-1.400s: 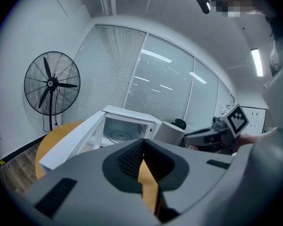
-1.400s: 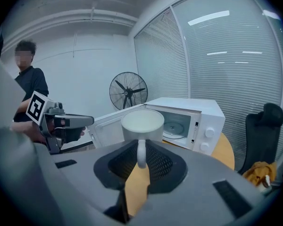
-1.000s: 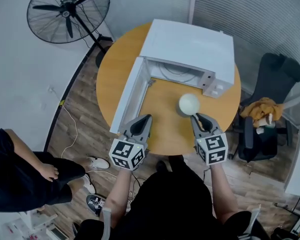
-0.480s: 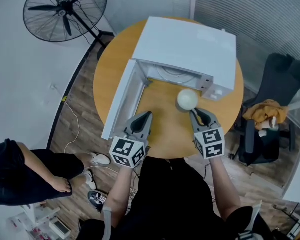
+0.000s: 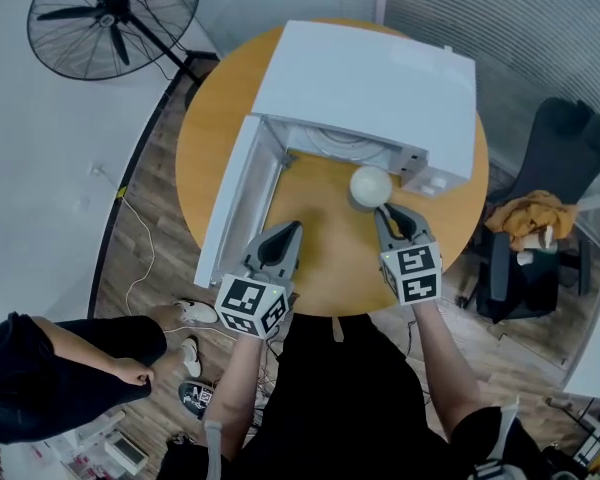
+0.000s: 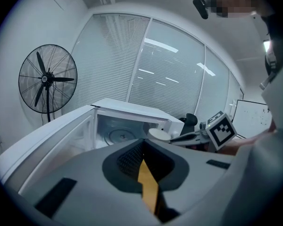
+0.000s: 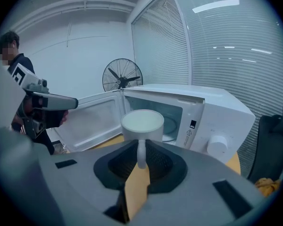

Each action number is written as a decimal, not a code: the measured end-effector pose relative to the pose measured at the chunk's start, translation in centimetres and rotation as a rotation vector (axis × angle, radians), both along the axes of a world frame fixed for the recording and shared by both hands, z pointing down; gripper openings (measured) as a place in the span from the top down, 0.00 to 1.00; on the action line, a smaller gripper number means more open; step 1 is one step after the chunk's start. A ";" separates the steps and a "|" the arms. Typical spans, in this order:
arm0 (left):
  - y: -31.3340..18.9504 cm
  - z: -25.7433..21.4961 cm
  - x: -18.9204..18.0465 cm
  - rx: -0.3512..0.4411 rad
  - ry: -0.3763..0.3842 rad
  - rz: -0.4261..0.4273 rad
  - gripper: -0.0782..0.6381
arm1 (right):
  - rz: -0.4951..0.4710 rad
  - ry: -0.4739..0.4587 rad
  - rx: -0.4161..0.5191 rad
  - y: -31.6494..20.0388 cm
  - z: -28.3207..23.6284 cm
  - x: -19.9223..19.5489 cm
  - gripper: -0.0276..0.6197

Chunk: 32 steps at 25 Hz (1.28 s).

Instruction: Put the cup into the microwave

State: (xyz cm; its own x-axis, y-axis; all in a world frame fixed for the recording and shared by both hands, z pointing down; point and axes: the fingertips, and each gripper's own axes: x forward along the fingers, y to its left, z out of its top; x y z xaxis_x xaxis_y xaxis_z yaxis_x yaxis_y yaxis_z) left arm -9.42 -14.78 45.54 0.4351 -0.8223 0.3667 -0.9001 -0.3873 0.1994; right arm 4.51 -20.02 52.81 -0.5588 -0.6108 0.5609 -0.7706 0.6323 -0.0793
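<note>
Both hands have pushed forward over the round tabletop [image 5: 325,273], and the gap to the microwave [image 5: 380,78] has closed up. On the left, the door [image 5: 230,208] hangs wide open just as it did a second ago, so the way in is clear. The left tongs [image 5: 294,230] have crept up beside it, pressed together with nothing between them, and I'd say they're only standing by.

Now the action: the cup [image 5: 370,185] was well short of the opening a second ago. Now it sits right at the mouth, towards the right side near the control panel. The right tongs [image 5: 382,211] are pinching its handle [image 7: 141,152], and the cup rides upright, mouth up. That leaves one job by my reading: carry it over the sill and set it on the turntable [image 6: 120,135].

As for materials, the tabletop is smooth orange-brown wood. The door and the boxy shell of the microwave are glossy white, with hard square corners. The turntable is a round glass plate, ringed and shiny. The cup is a plain white cylinder with a slim loop handle; it looks glazed and slick, a narrow thing to hold it by. The tongs are matt grey, with dark ribbed pads inside. At the far right, a round white knob [image 7: 217,145] sticks out of the panel.
</note>
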 end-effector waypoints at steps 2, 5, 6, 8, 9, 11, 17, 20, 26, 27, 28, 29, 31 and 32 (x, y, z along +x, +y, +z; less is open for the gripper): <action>-0.4 0.2 0.0 -0.004 0.005 0.011 0.90 | 0.013 0.004 -0.002 -0.7 0.4 -0.3 0.87; -1.0 0.5 -0.1 -0.009 0.015 0.025 0.90 | 0.028 0.014 -0.004 -1.7 0.9 -0.8 0.87; -1.2 0.5 -0.1 -0.010 0.017 0.030 0.90 | 0.034 0.017 -0.003 -2.0 1.1 -1.0 0.87; -1.7 0.5 -0.2 -0.008 0.022 0.042 0.90 | 0.048 0.022 -0.002 -2.7 1.5 -1.4 0.87; -1.9 0.6 -0.2 -0.008 0.024 0.048 0.90 | 0.055 0.024 -0.001 -3.0 1.7 -1.6 0.87; -2.3 0.6 -0.4 -0.010 0.028 0.057 0.90 | 0.070 0.028 -0.002 -3.7 2.1 -1.9 0.87; -3.6 0.6 -1.2 -0.014 0.041 0.083 0.90 | 0.116 0.045 0.001 -6.1 3.2 -3.2 0.87; -4.3 0.8 -1.3 -0.022 0.050 0.101 0.90 | 0.134 0.055 0.000 -7.4 3.9 -3.8 0.87; -4.9 1.1 -1.2 -0.036 0.069 0.142 0.90 | 0.193 0.077 0.012 -10.0 5.3 -4.2 0.87; -5.0 1.2 -1.2 -0.038 0.072 0.149 0.90 | 0.203 0.082 0.015 -10.4 5.6 -4.2 0.87; -5.0 1.2 -1.1 -0.040 0.076 0.155 0.90 | 0.213 0.085 0.016 -10.8 5.8 -4.2 0.87; -5.0 1.3 -1.1 -0.042 0.080 0.161 0.90 | 0.223 0.087 0.017 -11.1 6.1 -4.1 0.87; -5.1 1.4 -1.1 -0.045 0.087 0.169 0.90 | 0.241 0.088 0.021 -11.8 6.4 -4.1 0.87; -5.1 1.4 -1.1 -0.047 0.090 0.173 0.90 | 0.249 0.087 0.024 -12.2 6.5 -4.1 0.87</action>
State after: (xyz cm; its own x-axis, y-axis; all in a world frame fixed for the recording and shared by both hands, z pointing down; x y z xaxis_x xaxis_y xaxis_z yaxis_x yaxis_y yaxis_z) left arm -10.54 -19.91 46.96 0.6009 -0.7155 0.3563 -0.7989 -0.5228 0.2976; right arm 0.37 -32.18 59.35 -0.3400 -0.7372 0.5839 -0.9058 0.4235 0.0072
